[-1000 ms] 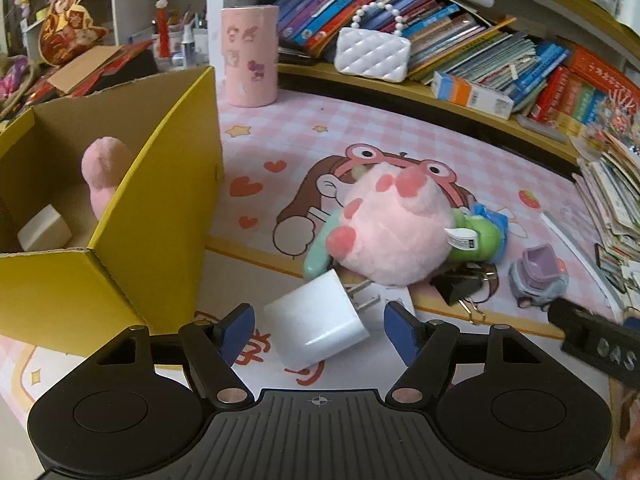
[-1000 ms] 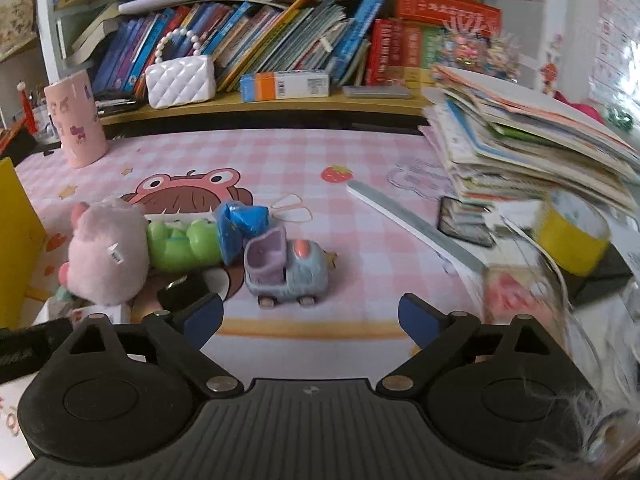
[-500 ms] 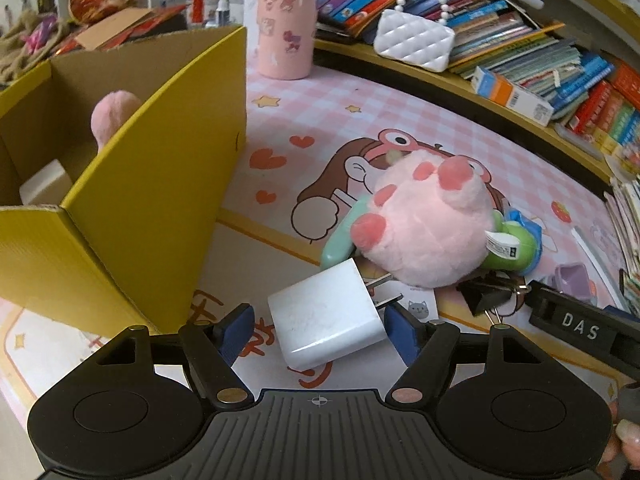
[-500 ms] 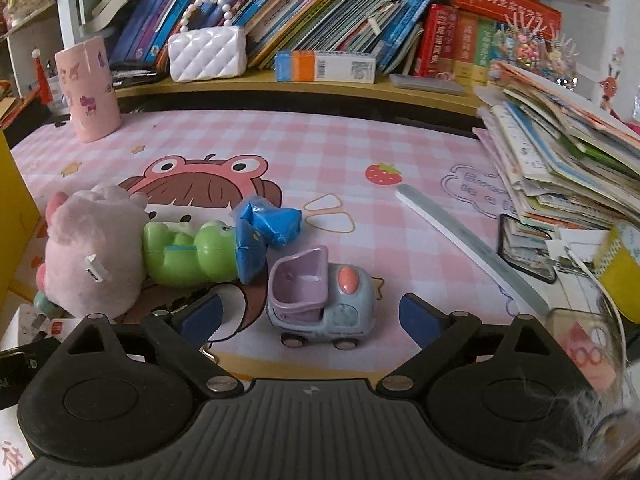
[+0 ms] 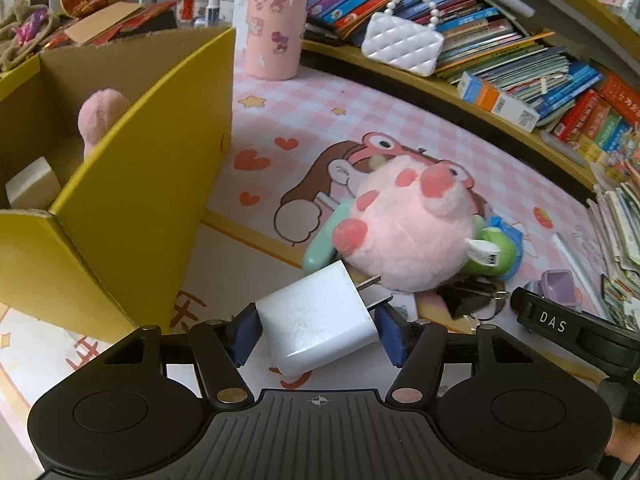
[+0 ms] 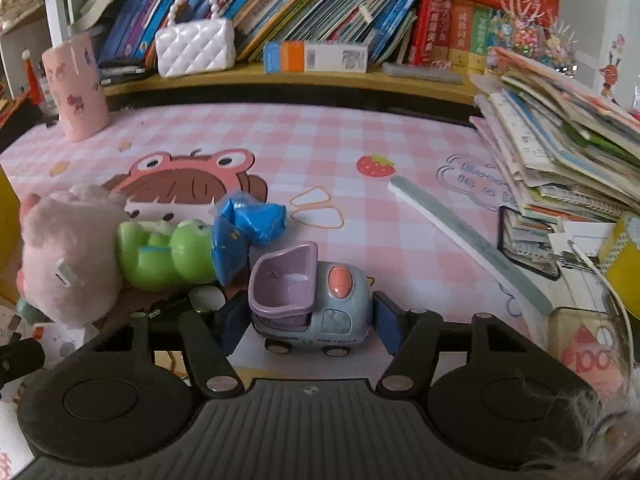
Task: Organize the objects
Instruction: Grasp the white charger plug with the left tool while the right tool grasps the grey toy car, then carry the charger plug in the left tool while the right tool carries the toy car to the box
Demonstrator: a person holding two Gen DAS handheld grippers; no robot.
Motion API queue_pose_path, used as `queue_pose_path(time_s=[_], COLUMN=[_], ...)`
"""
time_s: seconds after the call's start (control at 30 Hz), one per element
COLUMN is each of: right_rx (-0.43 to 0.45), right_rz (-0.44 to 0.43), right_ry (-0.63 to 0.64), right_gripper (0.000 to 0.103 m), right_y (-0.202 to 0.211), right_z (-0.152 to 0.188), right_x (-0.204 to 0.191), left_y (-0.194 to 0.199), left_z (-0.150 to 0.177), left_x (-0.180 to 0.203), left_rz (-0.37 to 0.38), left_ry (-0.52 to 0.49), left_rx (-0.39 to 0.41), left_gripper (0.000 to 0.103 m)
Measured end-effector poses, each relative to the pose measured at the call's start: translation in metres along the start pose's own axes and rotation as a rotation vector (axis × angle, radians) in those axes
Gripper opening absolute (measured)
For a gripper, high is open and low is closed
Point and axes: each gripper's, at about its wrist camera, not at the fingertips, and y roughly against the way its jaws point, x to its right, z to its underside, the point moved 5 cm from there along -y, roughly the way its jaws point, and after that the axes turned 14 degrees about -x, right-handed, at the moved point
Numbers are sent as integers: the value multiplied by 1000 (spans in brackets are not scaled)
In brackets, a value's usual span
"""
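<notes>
Left tongs (image 5: pixel 318 330) have just been closing; the blue pads now sit against both sides of the white charger (image 5: pixel 316 320), low centre of the left view, prongs pointing toward the pink plush (image 5: pixel 408 232). Charger looks small, rigid, smooth-sided: likely light but slippery, best taken square across its flat faces, clear of the prongs. Yellow box (image 5: pixel 132 216), left of frame, already holds a white block and a pink soft toy.

Right tongs (image 6: pixel 308 320) have also just been closing, and the pads meet the flanks of the toy truck (image 6: pixel 310 300), low centre of the right view, wheels on the table (image 6: pixel 360 140). Hard plastic, rounded, free-rolling; a grip across the cab sides seems safest. Green toy (image 6: pixel 172 256) lies just beside it.
</notes>
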Motion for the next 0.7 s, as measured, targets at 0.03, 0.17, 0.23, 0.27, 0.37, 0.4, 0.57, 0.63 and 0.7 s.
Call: queue_pose_path(time_s=[0.03,0.17,0.23,0.27,0.37,0.4,0.57,0.63,0.7], right_rx=[5,15,15,14,15,18,45,48,36], right_rz=[-4,-24,-28,-33,-32,-30,-5,-1,3], right_ry=[-6,-30,-37,-45,-71,-78,-81,-76,-65], right_gripper=[62,62,62,62,62,62,62,62,62], right_y=[5,30,42,49,69,75,106,115,122], right_z=[1,13,20,25,39,44,70,82,93], right_x=[1,0,-3,-6,-13,-16,-35,-45,-56], left_y=[4,20,28,31,44,50,73,79,86], left_z=[0,3,6,7,11,12,27,34,40], left_x=[1,6,6,6,3,1,-19,-31,-47], left_rz=[5,42,64,75,107,117,138,144,147], left_ry=[-12,-51,-64,-67,-82,-88,-123,-133,-123], left_rx=[9,36,47,50,62,68,96,98,100], left_gripper=[60,60,60,61,61,61,61,61,61])
